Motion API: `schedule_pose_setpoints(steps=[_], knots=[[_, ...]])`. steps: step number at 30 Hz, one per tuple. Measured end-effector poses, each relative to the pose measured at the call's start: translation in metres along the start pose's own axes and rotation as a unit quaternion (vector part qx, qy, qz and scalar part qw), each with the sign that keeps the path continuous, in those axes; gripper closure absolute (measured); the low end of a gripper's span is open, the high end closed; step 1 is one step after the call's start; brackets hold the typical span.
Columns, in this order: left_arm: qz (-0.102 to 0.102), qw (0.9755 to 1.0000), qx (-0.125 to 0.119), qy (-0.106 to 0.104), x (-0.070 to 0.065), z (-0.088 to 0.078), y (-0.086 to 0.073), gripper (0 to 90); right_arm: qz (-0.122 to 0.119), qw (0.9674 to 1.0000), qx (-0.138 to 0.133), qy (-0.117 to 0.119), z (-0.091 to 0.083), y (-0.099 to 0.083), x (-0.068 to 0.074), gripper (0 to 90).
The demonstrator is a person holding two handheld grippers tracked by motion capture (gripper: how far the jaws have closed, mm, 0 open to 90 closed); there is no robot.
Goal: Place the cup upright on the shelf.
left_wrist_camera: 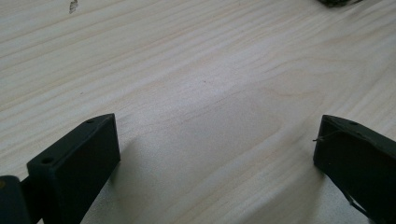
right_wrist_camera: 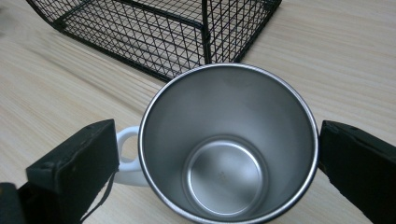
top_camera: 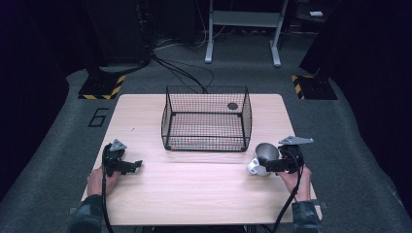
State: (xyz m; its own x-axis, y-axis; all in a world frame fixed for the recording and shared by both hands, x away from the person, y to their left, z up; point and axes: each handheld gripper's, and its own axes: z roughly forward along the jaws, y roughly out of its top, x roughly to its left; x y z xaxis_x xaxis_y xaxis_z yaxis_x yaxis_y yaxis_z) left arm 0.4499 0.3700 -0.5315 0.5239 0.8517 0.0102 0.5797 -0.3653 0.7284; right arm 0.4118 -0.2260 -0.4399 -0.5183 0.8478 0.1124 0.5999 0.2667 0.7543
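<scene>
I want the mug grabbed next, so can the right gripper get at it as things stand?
Probably yes: the right gripper stands open with its jaws either side of the steel mug, nothing between them.

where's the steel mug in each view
High view: the shiny steel mug with a white handle sits at right of centre, at the right gripper, off the black wire basket's front right corner.
Left gripper view: not in this picture.
Right gripper view: bottom centre, mouth facing the camera, between the open jaws.
Shared landmark: the black wire basket, behind the mug in both.
</scene>
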Motion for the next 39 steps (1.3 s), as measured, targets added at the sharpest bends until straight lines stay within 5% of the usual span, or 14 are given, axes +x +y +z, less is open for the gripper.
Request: schedule_pose_setpoints(steps=[15, 39], knots=[[0.001, 1.0000, 0.001, 0.000, 0.000, 0.000, 0.000, 0.3, 0.012, 0.9998, 0.013, -0.002, 0.015, 0.002, -0.002, 0.8], [0.000, 1.0000, 0.000, 0.000, 0.000, 0.000, 0.000, 0.3, 0.003, 0.9999, 0.007, -0.011, 0.015, 0.000, 0.000, 3.2]])
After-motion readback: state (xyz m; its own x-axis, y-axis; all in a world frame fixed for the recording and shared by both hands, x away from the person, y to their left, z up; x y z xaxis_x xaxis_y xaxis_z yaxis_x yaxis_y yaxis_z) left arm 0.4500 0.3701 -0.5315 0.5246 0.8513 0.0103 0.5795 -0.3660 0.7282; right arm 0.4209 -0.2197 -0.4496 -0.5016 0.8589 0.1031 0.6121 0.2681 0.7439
